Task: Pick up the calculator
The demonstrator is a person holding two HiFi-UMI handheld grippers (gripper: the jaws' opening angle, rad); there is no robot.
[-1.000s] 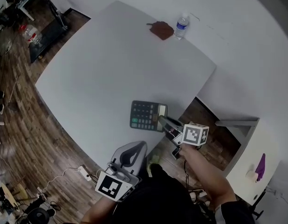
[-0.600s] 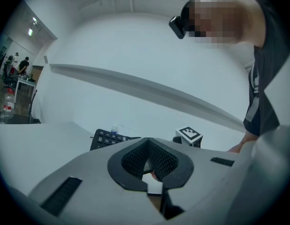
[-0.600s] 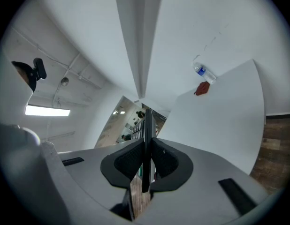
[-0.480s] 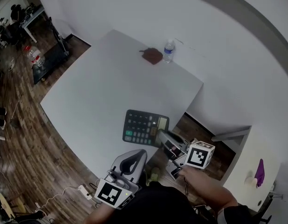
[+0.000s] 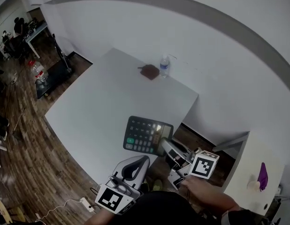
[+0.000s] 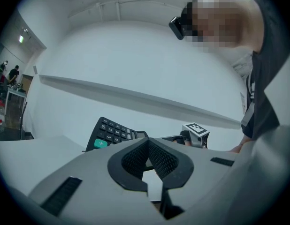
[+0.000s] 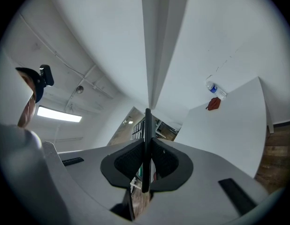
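The calculator (image 5: 144,134) is dark, with a green key and a small display. It hangs in the air above the near edge of the white table (image 5: 103,97). My right gripper (image 5: 164,144) is shut on its right end. In the right gripper view the calculator (image 7: 146,144) shows edge-on as a thin dark strip pinched between the pads of the right gripper (image 7: 146,146). My left gripper (image 5: 138,161) floats lower and nearer, shut with nothing in it. In the left gripper view the left gripper (image 6: 148,142) has its tips together, and the calculator (image 6: 112,131) floats beyond them.
A water bottle (image 5: 164,66) and a small brown object (image 5: 148,71) stand at the table's far edge by the wall. They appear in the right gripper view as the bottle (image 7: 214,89) and the brown object (image 7: 214,104). A side table (image 5: 248,168) holds a purple item (image 5: 263,175). Wooden floor surrounds the table.
The right gripper has risen with the calculator, which now hangs higher above the table. The left gripper has risen too and stays shut and empty.
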